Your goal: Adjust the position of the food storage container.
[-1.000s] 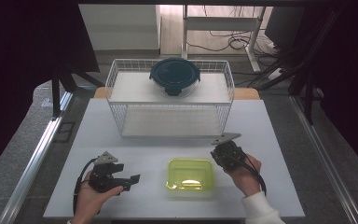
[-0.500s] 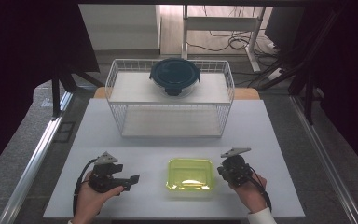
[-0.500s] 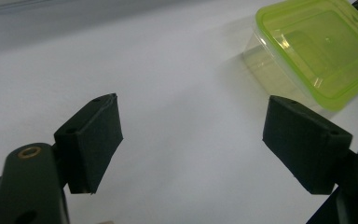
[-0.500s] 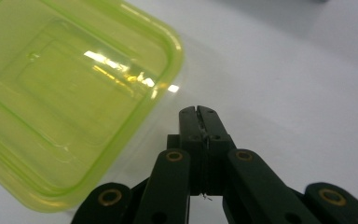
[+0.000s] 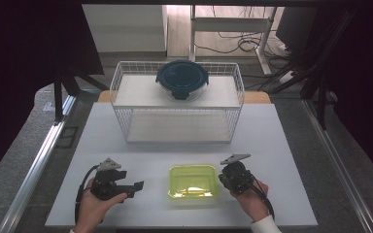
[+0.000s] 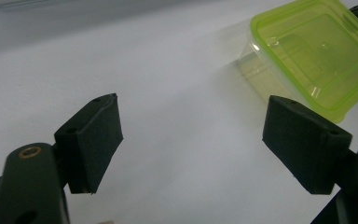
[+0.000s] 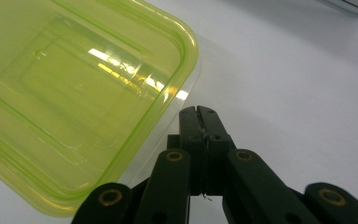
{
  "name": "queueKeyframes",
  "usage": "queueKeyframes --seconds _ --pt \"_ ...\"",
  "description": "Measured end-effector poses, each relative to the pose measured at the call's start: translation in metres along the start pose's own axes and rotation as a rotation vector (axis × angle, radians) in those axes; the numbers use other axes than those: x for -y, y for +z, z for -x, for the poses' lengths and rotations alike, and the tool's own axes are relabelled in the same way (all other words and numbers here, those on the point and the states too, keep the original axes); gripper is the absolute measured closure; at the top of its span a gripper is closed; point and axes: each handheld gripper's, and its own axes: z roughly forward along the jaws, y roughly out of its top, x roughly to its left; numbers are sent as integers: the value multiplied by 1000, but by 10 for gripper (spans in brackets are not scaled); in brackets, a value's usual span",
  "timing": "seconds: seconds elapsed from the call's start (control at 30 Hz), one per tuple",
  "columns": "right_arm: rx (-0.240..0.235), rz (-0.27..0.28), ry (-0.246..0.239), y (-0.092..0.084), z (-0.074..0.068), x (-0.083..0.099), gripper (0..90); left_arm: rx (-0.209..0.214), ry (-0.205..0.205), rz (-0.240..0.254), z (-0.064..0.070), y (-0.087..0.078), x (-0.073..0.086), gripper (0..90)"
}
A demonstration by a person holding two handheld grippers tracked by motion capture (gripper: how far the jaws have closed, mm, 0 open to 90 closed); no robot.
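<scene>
High view: Found the green container [image 5: 193, 181] lying flat near the front edge of the white table [image 5: 281, 145], between the two hands. Saw the left gripper [image 5: 135, 186] resting apart from it on its left side, pointed toward it. Placed the right gripper [image 5: 223, 177] just beside its right edge, whether touching or not could not tell. Noted a wire basket [image 5: 121, 116] standing at the far end of the table, with a round dark-lidded bowl [image 5: 182, 79] on its top shelf.

Left gripper view: Showed the left gripper [image 6: 191, 135] with jaws spread wide and nothing between them, only bare table. Caught the green container [image 6: 317, 51] up at the right, beyond the pads and clear of them.

Right gripper view: Showed the right gripper [image 7: 199, 114] with jaws pressed together, holding nothing, tips just beside a rounded corner of the green container [image 7: 74, 102].

Judged the risk thus: pushing on with closed tips would likely shove or spin the light box across the smooth top instead of gripping it. Opening the jaws so close to the corner could also knock it sideways. Reckoned the glossy lid could slip out of a shallow pinch on its rim.

Found the surface plain, white, matt and bare around the box. Made out a dim room beyond, with grey floor, dark drapes at both sides, and cables [image 5: 233, 46] under a desk frame at the back.
</scene>
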Motion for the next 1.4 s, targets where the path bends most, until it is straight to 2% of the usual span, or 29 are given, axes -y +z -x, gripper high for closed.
queueKeyframes --seconds 0.37,0.53,0.67,0.8,0.9,0.97,1.0,1.07,1.1,1.13,1.17,1.27,1.4 --pt "-30 -15 -48 8 -16 -5 886 0 -4 0 -1 0 0 191" --pt "-31 -13 -55 9 -20 -6 886 -2 -5 0 -2 0 0 191" --pt "-13 2 -35 4 -15 -4 886 -3 -8 7 -2 -2 1 191" --pt "-11 59 -2 -11 -8 4 885 -2 -13 10 -3 -3 0 191" --pt "-34 112 37 -22 -3 12 885 0 -12 14 -2 -3 0 191" --pt "-65 154 84 -28 2 18 873 1 -13 17 -2 -4 0 191" --pt "-84 173 104 -31 5 20 835 3 -15 19 -2 -4 0 191" --pt "-112 216 147 -34 9 26 662 2 -16 27 -1 -6 0 193" --pt "-112 216 147 -34 9 26 662 2 -16 27 -1 -6 0 193" --pt "-152 247 178 -36 13 29 524 7 -11 37 1 -8 0 193" --pt "-177 254 199 -37 14 30 477 7 -9 42 2 -9 -1 193" --pt "-239 285 240 -37 17 30 382 17 -8 53 4 -9 -1 193" --pt "-282 301 246 -38 18 30 336 29 -17 59 3 -9 -1 203"
